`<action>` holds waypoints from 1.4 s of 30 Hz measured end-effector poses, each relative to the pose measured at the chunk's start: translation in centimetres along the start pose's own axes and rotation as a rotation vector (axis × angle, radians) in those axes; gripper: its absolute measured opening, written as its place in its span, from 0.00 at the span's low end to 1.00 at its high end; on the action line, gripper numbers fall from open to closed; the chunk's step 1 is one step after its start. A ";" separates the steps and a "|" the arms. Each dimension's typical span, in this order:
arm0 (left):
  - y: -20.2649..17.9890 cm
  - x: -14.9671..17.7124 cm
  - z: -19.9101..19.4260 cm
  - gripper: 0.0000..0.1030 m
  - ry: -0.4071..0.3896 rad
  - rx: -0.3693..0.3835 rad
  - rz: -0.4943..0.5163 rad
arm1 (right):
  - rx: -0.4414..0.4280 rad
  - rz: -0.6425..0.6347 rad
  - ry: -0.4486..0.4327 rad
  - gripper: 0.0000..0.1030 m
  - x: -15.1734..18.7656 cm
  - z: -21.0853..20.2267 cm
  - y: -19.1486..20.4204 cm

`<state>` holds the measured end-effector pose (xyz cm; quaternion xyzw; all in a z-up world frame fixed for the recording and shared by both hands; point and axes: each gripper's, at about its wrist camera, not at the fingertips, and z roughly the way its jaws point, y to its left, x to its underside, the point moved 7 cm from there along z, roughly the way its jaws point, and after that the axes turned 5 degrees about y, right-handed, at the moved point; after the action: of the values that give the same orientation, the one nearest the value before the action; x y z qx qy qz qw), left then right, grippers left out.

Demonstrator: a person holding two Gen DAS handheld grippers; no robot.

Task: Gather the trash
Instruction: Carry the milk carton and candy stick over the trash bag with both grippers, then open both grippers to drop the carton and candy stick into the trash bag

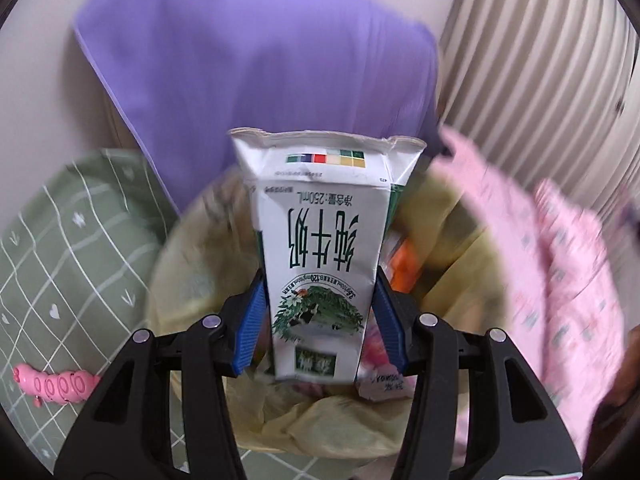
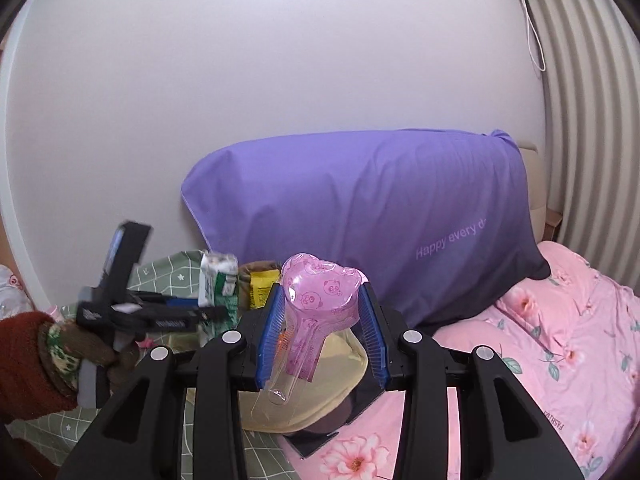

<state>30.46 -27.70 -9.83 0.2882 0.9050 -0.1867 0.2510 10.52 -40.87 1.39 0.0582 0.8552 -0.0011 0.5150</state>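
my left gripper (image 1: 318, 312) pinches the milk carton (image 1: 320, 240) low on its sides, right over the lined bin (image 1: 192, 280). it looks empty, so i judge it light and crushable. my right gripper (image 2: 322, 330) clamps a pink plastic wrapper (image 2: 320, 300), flimsy and slick. only the right view shows my gloved left hand (image 2: 80, 344); only the left shows trash inside the bin.

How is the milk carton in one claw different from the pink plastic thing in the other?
The milk carton is opaque white card with green print; the pink wrapper is see-through plastic with a heart-shaped top. The carton is boxy and upside down; the wrapper is thin and moulded. Both are trash, each gripped between blue claw pads.
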 end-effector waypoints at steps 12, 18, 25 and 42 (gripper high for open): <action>1.6 1.5 0.2 0.47 0.015 0.022 0.003 | -0.078 -0.060 0.099 0.35 0.0 6.7 2.6; 2.3 1.5 -2.6 0.47 0.001 0.046 0.007 | -0.132 -0.085 0.141 0.35 0.0 10.4 4.4; 3.8 1.7 -3.3 0.47 0.013 0.114 -0.027 | -0.132 -0.118 0.186 0.36 0.8 13.6 5.9; 8.4 5.8 -10.1 0.73 -0.144 0.011 -0.227 | -0.082 -0.063 0.219 0.46 2.0 14.1 6.7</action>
<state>27.98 -13.94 -6.63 0.1713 0.9105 -0.2389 0.2910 22.68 -34.88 -6.57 0.0099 0.9070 0.0239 0.4203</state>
